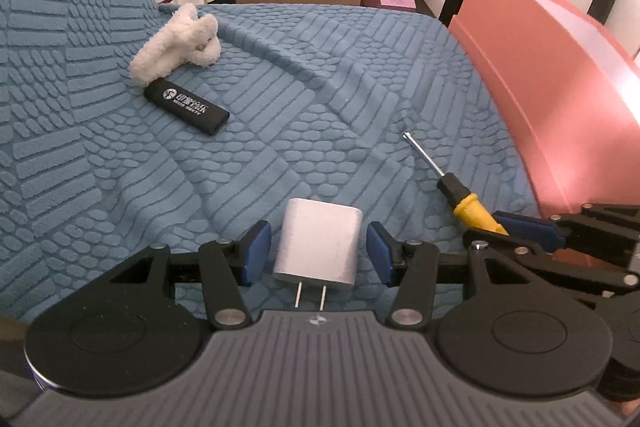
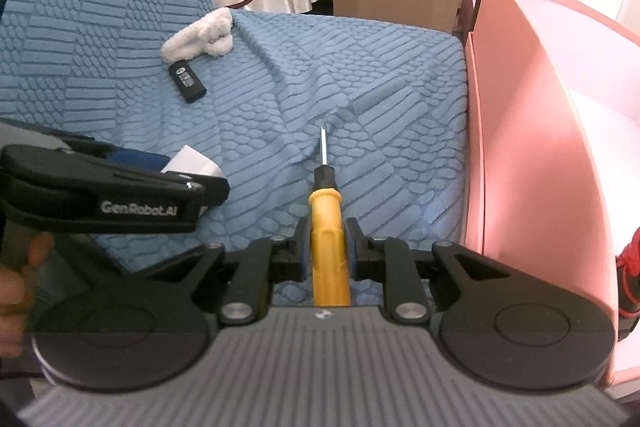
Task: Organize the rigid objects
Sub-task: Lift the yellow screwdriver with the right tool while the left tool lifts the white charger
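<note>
Blue quilted fabric point(image 1: 280, 75) covers the seat under both of my grippers. At the bottom centre of the right wrist view, my right gripper point(image 2: 327, 247) has its pads pinching the yellow handle of a screwdriver point(image 2: 326, 227), whose metal shaft points up the frame. In the left wrist view, my left gripper point(image 1: 319, 253) stands spread, with a white plug adapter point(image 1: 318, 243) between the pads and a gap showing on each side, its two prongs pointing down the frame. Further out, toward the upper left, a black stick point(image 1: 186, 103) lies just beside a white fluffy clip point(image 1: 176, 43). Along the right edge stands a pink box point(image 2: 532, 131), near the screwdriver.
</note>
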Available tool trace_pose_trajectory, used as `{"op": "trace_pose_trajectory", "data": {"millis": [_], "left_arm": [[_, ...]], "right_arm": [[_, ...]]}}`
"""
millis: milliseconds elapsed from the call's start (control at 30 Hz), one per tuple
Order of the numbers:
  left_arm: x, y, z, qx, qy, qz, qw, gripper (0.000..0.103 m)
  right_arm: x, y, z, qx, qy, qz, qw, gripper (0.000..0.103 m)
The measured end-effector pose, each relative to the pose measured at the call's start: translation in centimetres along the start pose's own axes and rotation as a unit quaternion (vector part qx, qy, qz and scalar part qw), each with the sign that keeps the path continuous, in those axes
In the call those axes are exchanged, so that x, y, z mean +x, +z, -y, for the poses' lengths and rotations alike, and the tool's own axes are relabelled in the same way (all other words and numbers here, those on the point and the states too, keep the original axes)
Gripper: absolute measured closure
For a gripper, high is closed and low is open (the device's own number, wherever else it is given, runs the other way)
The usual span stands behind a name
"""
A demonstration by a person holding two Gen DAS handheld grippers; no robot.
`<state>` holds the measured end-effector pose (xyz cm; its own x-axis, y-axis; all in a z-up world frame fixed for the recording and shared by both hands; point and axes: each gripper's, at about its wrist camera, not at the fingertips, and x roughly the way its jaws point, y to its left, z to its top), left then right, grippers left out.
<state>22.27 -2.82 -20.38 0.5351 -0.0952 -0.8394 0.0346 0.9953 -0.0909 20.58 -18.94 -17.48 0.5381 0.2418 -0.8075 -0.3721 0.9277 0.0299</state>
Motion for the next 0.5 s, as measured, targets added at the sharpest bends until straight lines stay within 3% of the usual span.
{"op": "trace_pose_trajectory", "data": {"millis": [100, 233, 500], "left_arm": [[0.2, -0.1, 0.4, 0.011, 0.01, 0.002, 0.9999, 0.053], [0.1, -0.1, 0.3, -0.001, 0.017, 0.009, 0.9998, 0.054], [-1.4, 0.0, -1.2, -0.074, 0.004, 0.02, 0.9971, 0.054]], "right_arm": [[0.3, -0.2, -0.3, 0.005, 0.008, -0.008, 1.0, 0.082], [0.5, -0.5, -0.9, -0.003, 0.005, -0.01, 1.0, 0.082], [-0.3, -0.1, -0.2, 0.02, 0.014, -0.002, 1.0, 0.082]]}}
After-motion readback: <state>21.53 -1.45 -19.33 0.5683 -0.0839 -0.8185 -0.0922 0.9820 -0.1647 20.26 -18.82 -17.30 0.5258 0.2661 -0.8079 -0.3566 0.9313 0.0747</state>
